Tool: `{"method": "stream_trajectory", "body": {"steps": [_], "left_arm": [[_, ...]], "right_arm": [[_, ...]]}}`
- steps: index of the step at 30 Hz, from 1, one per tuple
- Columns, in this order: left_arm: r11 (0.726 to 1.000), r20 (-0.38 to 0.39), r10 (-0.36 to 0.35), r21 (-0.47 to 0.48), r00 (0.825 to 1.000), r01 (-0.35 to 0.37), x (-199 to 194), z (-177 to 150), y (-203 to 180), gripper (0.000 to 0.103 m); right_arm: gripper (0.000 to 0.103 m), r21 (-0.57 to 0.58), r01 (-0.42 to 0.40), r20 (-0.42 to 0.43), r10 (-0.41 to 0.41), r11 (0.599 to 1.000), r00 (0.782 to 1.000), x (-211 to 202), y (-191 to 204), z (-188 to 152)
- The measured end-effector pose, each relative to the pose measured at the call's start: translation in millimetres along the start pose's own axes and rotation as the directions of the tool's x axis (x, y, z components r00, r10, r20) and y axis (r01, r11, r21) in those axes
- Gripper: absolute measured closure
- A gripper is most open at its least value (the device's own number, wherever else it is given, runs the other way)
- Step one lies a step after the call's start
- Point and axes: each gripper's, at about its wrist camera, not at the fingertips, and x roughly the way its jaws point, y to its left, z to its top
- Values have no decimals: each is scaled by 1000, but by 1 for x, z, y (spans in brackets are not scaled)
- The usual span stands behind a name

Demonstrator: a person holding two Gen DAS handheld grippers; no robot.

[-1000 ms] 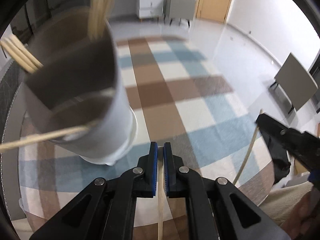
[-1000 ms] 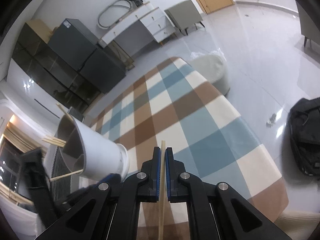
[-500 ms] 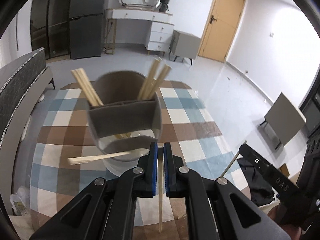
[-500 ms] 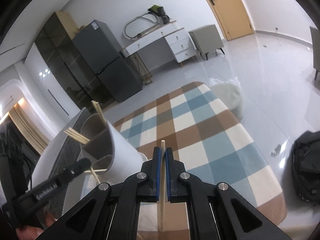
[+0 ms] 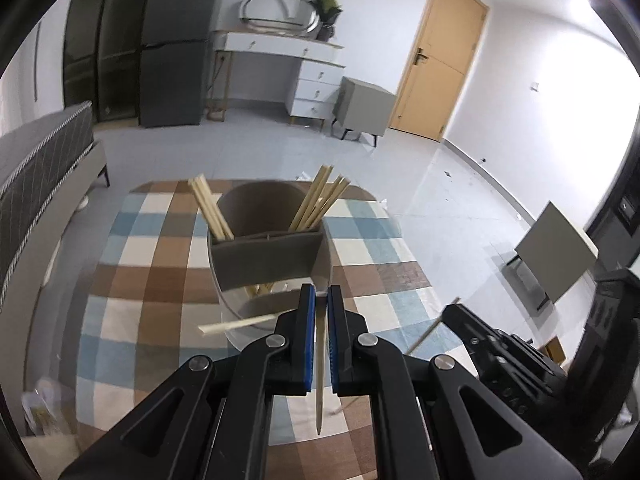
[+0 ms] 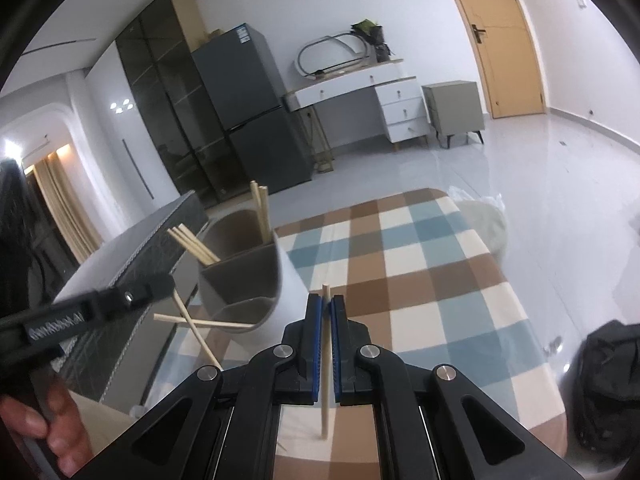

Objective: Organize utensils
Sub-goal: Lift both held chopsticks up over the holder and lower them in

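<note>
The left claw [image 5: 319,312] has its blue-padded jaws pressed together on a thin pale wooden chopstick [image 5: 320,364], which runs lengthwise between the pads with its pointed end toward the camera. Just past its tips stands a round white utensil holder with a taupe divided lining [image 5: 269,256], sitting on a clear glass surface [image 5: 92,408] through which a blue, brown and cream checked rug [image 5: 132,280] on the floor shows. Two bundles of upright wooden chopsticks [image 5: 318,202] lean out of the holder's rear compartments, one to the left and one to the right, while a single stick [image 5: 236,324] juts sideways from the near compartment. The right claw [image 6: 326,308] is likewise closed, pinching a second slender wooden stick [image 6: 325,364] that stands nearly upright between its pads, the blunt end rising a little above the tips. In the right wrist view the holder lies to the left of this claw, toward the left edge of the surface, and the left claw reaches in from the left frame edge with a person's hand [image 6: 44,428] on its handle. Beyond the surface are a grey tiled floor [image 5: 420,184], a dark refrigerator [image 6: 248,112], a white dressing desk with drawers [image 6: 384,100] and a tan wooden door [image 5: 438,68].
</note>
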Motion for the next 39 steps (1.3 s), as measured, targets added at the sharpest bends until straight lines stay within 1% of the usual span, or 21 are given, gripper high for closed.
{"method": "stream_trajectory", "body": {"steps": [2, 7, 13, 17, 21, 25, 29, 33, 36, 39], "left_arm": [[1000, 1, 0, 24, 1000, 0, -5, 4, -2, 101], [1000, 13, -16, 27, 1000, 16, -18, 14, 0, 101], [999, 76, -33, 20, 997, 31, -40, 38, 4, 101], [999, 112, -37, 0, 993, 37, -50, 58, 13, 101], [998, 132, -57, -16, 990, 60, -55, 78, 20, 101], [998, 173, -62, -16, 983, 66, -59, 103, 26, 101], [998, 216, -57, -24, 975, 64, -59, 126, 35, 101], [998, 252, -53, -21, 966, 60, -51, 139, 43, 101], [999, 259, -47, -14, 965, 53, -40, 142, 48, 101], [998, 254, -50, -15, 966, 56, -28, 143, 57, 101]], "right_arm": [[99, 2, 1, 8, -1, 1000, 1000, -2, 2, 1], [100, 0, -8, 31, 8, 1000, 999, -7, 8, 5], [100, -8, -38, 84, 39, 999, 996, -24, 16, 17], [99, -2, -63, 132, 63, 998, 989, -38, 20, 36], [99, -21, -83, 192, 85, 996, 978, -50, 26, 64], [99, -8, -111, 244, 110, 994, 964, -54, 29, 105], [99, -41, -129, 278, 136, 991, 951, -50, 41, 138], [99, -100, -135, 300, 159, 986, 940, -35, 59, 163], [99, -128, -145, 303, 178, 981, 936, -20, 70, 174], [99, -144, -158, 283, 194, 977, 939, 0, 78, 177]]}}
